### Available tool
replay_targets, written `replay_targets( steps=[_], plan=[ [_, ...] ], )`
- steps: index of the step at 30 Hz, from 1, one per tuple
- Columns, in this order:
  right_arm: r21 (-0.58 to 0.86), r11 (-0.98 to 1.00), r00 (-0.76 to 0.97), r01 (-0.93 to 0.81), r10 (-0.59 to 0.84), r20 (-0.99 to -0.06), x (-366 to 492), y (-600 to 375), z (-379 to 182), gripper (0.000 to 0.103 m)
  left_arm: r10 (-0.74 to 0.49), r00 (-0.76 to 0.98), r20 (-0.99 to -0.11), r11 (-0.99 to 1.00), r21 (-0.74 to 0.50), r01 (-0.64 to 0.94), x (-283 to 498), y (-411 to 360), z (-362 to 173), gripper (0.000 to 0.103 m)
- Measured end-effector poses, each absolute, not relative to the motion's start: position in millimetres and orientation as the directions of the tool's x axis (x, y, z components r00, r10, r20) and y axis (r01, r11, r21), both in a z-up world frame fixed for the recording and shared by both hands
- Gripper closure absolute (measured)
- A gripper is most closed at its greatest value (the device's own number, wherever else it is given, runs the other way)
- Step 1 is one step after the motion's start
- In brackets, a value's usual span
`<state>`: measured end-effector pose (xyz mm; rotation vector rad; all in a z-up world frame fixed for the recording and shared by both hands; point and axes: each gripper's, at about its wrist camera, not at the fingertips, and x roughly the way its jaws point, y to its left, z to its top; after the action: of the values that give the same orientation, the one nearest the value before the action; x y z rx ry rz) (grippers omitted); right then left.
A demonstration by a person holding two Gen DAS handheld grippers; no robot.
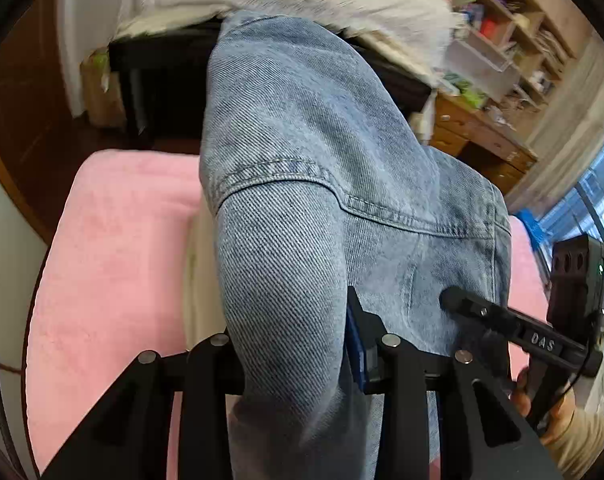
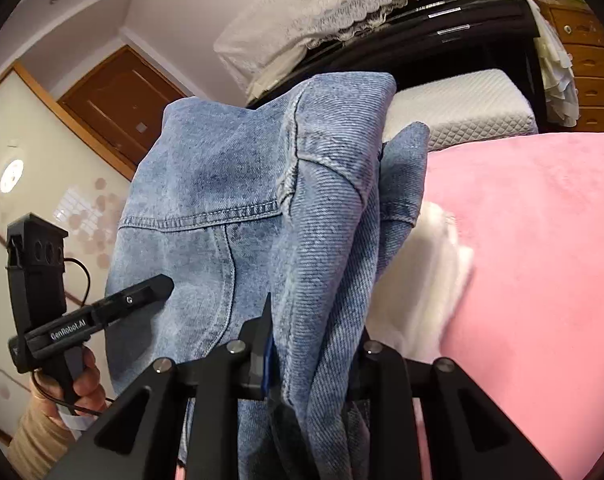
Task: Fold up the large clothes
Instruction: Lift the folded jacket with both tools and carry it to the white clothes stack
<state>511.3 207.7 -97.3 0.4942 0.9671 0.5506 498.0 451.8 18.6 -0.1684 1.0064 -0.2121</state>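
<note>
We work over a pink blanket (image 1: 113,240) spread beneath us, a dark piano (image 2: 442,36) behind. The denim garment (image 1: 302,200) hangs lifted above the blanket's near edge, bunched between both tools. Our left gripper (image 1: 293,344) pinches a thick fold of it; our right gripper (image 2: 314,344) pinches another fold beside it.
</note>
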Motion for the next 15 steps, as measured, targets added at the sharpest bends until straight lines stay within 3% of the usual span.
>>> replay_targets(
  steps=[5,8,10,13,15],
  plan=[
    [0.574,0.806,0.430,-0.145,0.574,-0.697,531.1,234.1,-142.3,0.080,-0.174,0.479,-0.860,0.985,-0.159,0.072,537.1,464.6,-42.7,0.061],
    [0.517,0.850,0.406,-0.098,0.508,-0.759,535.9,244.6,-171.6,0.079,-0.097,0.486,-0.869,0.995,-0.090,0.038,546.2,462.4,-74.8,0.046],
    [0.476,0.873,0.419,-0.102,0.472,-0.776,526.7,241.1,-178.2,0.076,-0.009,0.506,-0.862,1.000,-0.011,0.000,544.8,454.7,-86.9,0.017],
    [0.457,0.883,0.415,-0.109,0.458,-0.786,518.0,237.5,-181.5,0.075,0.082,0.523,-0.849,0.996,0.058,-0.062,549.4,452.9,-96.0,0.001],
    [0.445,0.886,0.415,-0.127,0.455,-0.788,518.0,238.2,-180.3,0.074,0.102,0.527,-0.844,0.995,0.076,-0.070,552.1,453.8,-99.1,0.000]
  ],
)
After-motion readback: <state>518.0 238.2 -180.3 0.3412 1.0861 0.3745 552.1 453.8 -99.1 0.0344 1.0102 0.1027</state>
